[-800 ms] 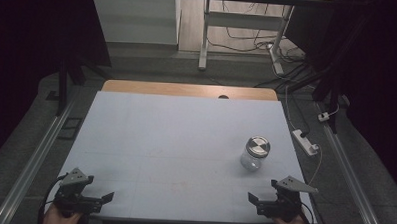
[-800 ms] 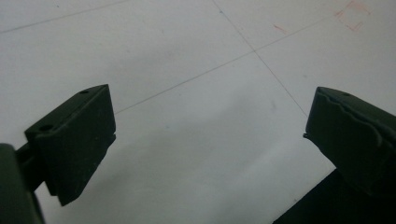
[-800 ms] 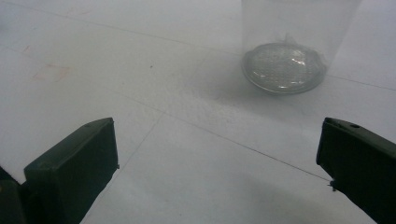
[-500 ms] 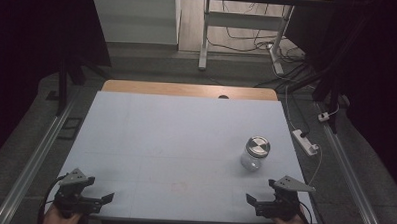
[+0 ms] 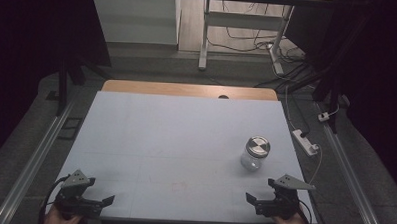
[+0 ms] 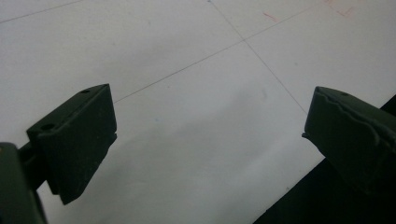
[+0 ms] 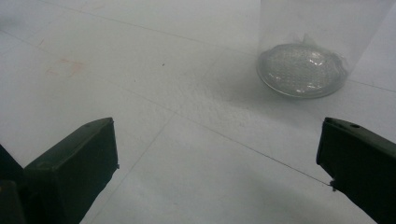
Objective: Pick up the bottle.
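A clear glass jar (image 5: 254,153) with a metal lid stands upright on the right part of the white table (image 5: 175,141). In the right gripper view the jar (image 7: 308,51) rises just ahead, to the upper right of the jaws. My right gripper (image 5: 253,203) rests at the table's near right edge, open and empty, a short way in front of the jar. At the near left edge my left gripper (image 5: 106,201) also stands open, with bare tabletop between its jaws (image 6: 210,130).
A white power strip (image 5: 305,142) with its cable lies just off the table's right edge. Metal rails run along both sides of the table. A wooden strip (image 5: 187,89) borders the far edge. Desk legs and cables stand on the floor beyond.
The right gripper has shifted slightly left along the near edge. The left gripper and the jar have stayed where they were.
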`<action>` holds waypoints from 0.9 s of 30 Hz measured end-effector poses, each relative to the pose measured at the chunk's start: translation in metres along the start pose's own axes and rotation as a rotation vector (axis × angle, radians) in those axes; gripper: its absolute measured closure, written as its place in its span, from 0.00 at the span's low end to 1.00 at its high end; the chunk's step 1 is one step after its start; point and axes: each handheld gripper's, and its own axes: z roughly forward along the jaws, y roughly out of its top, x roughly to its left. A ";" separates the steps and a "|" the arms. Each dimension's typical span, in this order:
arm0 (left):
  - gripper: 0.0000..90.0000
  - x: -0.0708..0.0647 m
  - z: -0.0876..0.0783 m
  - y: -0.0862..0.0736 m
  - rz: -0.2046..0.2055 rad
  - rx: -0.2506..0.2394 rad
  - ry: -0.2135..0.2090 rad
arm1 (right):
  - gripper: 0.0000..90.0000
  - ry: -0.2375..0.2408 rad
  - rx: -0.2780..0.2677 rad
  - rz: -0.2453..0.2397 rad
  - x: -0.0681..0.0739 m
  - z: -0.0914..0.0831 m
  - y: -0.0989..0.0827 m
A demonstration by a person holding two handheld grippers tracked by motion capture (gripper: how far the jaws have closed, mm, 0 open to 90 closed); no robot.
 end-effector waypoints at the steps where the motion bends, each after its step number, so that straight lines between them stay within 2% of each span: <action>1: 0.04 0.000 0.000 0.000 0.000 0.000 0.000 | 0.00 0.000 0.000 0.001 0.000 0.000 0.000; 6: 0.03 -0.001 0.001 0.000 0.005 0.007 0.007 | 0.00 0.003 -0.003 0.000 0.000 0.000 0.001; 8: 0.03 0.000 0.001 0.001 0.005 0.009 -0.006 | 0.00 0.013 -0.003 0.004 0.000 0.000 0.001; 12: 0.03 0.001 0.000 0.000 -0.005 0.000 -0.010 | 0.00 0.005 -0.012 -0.024 0.002 0.001 0.004; 16: 0.02 0.001 -0.001 0.000 -0.005 -0.003 0.002 | 0.00 -0.010 -0.030 -0.040 0.003 0.001 0.008; 22: 0.01 0.000 -0.003 0.000 0.004 -0.031 0.023 | 0.00 -0.016 -0.034 -0.034 0.000 0.004 0.009; 27: 0.00 0.000 -0.003 0.000 0.005 -0.037 0.029 | 0.00 -0.039 -0.040 -0.018 -0.005 0.007 0.014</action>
